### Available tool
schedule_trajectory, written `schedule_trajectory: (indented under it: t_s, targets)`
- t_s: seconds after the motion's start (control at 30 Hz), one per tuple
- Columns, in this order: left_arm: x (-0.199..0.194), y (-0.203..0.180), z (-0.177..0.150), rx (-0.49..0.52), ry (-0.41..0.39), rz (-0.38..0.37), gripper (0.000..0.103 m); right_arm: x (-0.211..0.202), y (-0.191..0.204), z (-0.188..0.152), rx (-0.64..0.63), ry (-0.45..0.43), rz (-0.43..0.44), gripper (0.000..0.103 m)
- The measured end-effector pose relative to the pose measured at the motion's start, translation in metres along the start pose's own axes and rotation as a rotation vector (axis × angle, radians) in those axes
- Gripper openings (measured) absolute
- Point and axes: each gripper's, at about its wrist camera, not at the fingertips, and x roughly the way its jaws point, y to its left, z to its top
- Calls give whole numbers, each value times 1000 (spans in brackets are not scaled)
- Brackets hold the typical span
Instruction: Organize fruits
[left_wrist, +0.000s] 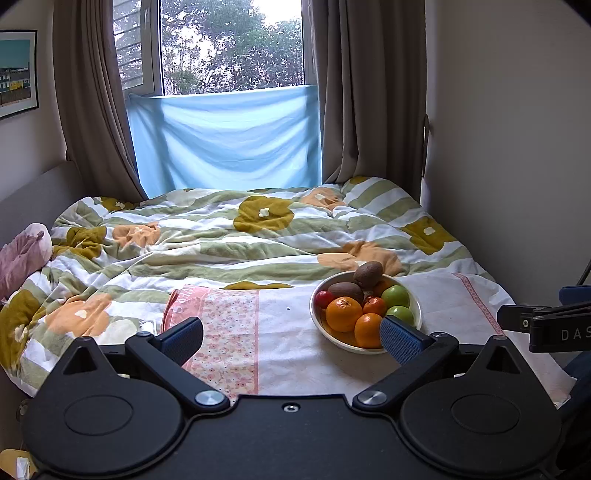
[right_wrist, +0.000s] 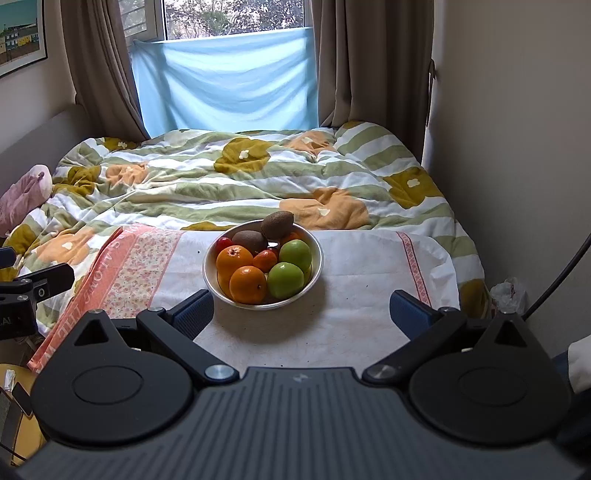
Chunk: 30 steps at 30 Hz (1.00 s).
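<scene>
A white bowl (left_wrist: 416, 303) (right_wrist: 318, 258) stands on a white and pink cloth (left_wrist: 291, 343) (right_wrist: 354, 280) on the bed. It holds oranges (left_wrist: 343, 314) (right_wrist: 248, 284), green apples (left_wrist: 396, 296) (right_wrist: 286, 280), brown kiwis (left_wrist: 368, 274) (right_wrist: 277, 224) and a small red fruit (left_wrist: 324, 298) (right_wrist: 223, 243). My left gripper (left_wrist: 293, 338) is open and empty, near side of the cloth, its right finger in front of the bowl's near rim. My right gripper (right_wrist: 302, 312) is open and empty, just short of the bowl.
A crumpled flowered duvet (left_wrist: 221, 240) (right_wrist: 221, 177) covers the bed behind the cloth. A pink plush (left_wrist: 22, 254) (right_wrist: 26, 192) lies at the left. A wall runs along the right. Each gripper shows at the edge of the other's view (left_wrist: 546, 325) (right_wrist: 29, 295).
</scene>
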Motion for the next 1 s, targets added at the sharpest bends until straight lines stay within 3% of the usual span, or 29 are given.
schedule_trajectory:
  t_s: [1.0]
  targets:
    - [8,3,6,-18,-20,-4,103,6,0,0,5,1,0,103]
